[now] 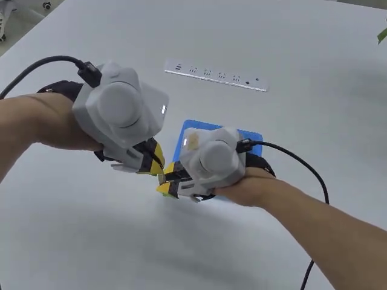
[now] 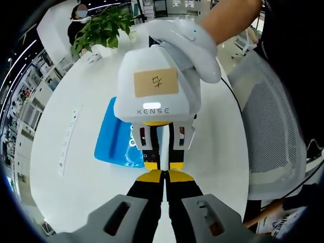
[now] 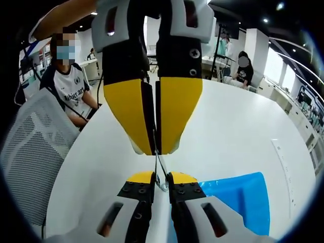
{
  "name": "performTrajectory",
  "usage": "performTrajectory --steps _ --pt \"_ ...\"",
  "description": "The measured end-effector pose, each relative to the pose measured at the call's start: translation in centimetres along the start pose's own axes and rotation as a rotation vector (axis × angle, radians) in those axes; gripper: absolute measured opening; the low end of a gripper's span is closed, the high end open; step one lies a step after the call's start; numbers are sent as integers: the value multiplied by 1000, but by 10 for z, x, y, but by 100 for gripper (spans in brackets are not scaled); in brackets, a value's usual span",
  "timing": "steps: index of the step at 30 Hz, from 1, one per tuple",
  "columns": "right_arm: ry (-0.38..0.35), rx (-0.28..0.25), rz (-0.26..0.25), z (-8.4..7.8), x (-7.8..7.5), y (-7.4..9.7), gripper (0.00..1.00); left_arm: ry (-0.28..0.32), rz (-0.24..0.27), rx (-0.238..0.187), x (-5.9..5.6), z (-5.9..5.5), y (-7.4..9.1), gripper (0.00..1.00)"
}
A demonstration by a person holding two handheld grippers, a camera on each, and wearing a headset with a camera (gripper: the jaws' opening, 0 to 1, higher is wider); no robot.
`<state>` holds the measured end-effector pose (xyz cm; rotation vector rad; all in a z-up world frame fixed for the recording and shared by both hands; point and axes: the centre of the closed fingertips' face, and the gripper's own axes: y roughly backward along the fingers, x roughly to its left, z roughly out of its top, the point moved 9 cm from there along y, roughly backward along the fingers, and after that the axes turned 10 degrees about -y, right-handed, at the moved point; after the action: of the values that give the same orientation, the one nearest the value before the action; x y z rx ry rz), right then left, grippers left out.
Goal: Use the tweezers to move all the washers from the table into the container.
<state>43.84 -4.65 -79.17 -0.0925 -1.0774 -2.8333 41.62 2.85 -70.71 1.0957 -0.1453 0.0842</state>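
Note:
My two grippers meet tip to tip just left of the blue container [image 1: 253, 138]. The left gripper [image 1: 158, 165] comes in from the left and the right gripper [image 1: 167, 182] from the right. A thin metal pair of tweezers [image 3: 160, 169] runs between both sets of yellow-tipped jaws. In the right gripper view, the right gripper [image 3: 161, 178] is shut on the tweezers, and the left gripper [image 3: 154, 147] reaches down from the top, shut on the same strip. In the left gripper view, the tweezers [image 2: 163, 147] lie along the right gripper's jaws, above the left gripper [image 2: 165, 177].
A white power strip [image 1: 214, 76] lies on the white table beyond the container. An office chair [image 2: 273, 131] stands at the table's edge. People sit at the far side [image 3: 71, 86], and a potted plant [image 2: 101, 30] stands on the table.

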Motion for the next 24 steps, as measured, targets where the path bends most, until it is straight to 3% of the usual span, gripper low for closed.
performTrajectory --steps 24 --pt "2 5 7 -3 0 -5 13 6 7 -6 -2 -1 -3 5"
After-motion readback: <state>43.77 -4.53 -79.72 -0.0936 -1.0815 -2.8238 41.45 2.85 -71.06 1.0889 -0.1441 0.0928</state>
